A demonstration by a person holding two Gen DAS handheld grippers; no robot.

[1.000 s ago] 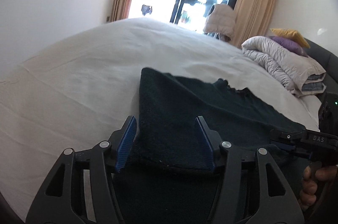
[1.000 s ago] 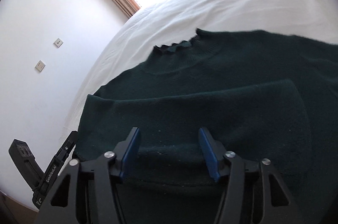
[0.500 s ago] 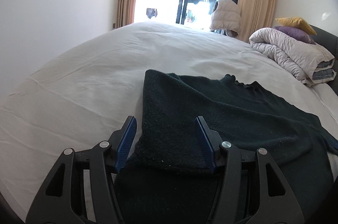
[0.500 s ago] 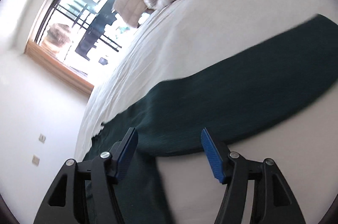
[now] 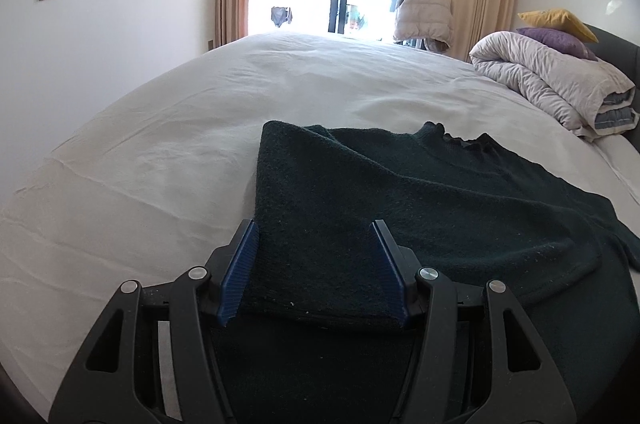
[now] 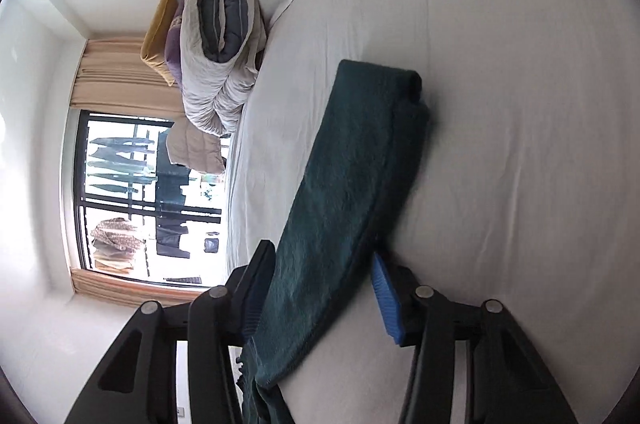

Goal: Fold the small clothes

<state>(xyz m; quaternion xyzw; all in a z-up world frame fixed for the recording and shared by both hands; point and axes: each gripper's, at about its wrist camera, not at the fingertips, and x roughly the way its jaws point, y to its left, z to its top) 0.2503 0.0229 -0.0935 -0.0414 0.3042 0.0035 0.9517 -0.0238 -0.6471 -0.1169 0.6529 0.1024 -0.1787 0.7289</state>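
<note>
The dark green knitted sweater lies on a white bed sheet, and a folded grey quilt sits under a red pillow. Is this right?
Not quite: in the left wrist view the pillow on the folded grey quilt is yellow, not red. The dark green knitted sweater does lie on the white bed sheet.

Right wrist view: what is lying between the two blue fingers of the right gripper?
A sleeve of the dark green sweater runs through the open right gripper, over the white bed sheet. The right wrist view shows this.
</note>
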